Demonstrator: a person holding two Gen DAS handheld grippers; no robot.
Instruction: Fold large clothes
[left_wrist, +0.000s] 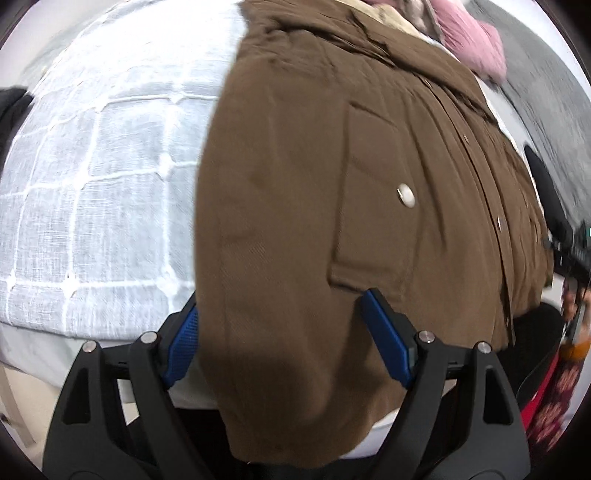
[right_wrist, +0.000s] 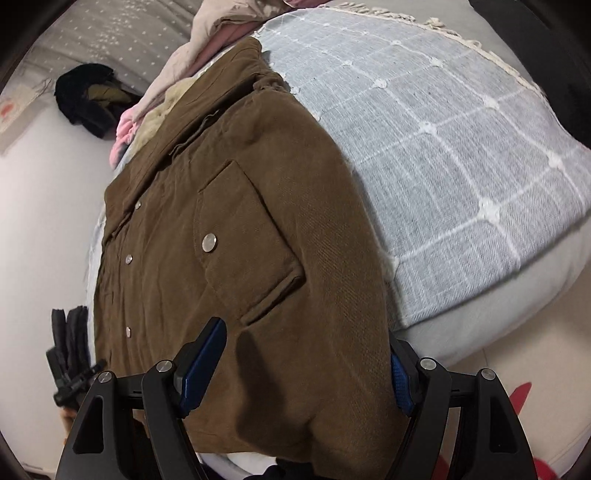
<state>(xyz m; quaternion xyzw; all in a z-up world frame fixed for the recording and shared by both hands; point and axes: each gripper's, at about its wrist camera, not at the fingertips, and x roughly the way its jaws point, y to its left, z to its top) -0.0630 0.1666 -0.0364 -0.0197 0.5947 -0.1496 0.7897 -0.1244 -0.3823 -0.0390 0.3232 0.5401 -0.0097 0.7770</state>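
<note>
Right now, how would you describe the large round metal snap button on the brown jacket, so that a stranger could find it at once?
Start from the pale blue blanket with a white grid covering the bed; the brown corduroy jacket lies flat on it. On the jacket's front is a square patch pocket, and the large silver snap button sits on it. It is alone there and bigger than the small snaps along the front opening.

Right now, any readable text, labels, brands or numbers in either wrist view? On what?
None readable in either view.
Brown jacket: no tag or label showing; snap buttons look plain.
Checked blanket: woven pattern only.
Red-and-white patch, far left edge: too small and blurred to tell.
</note>
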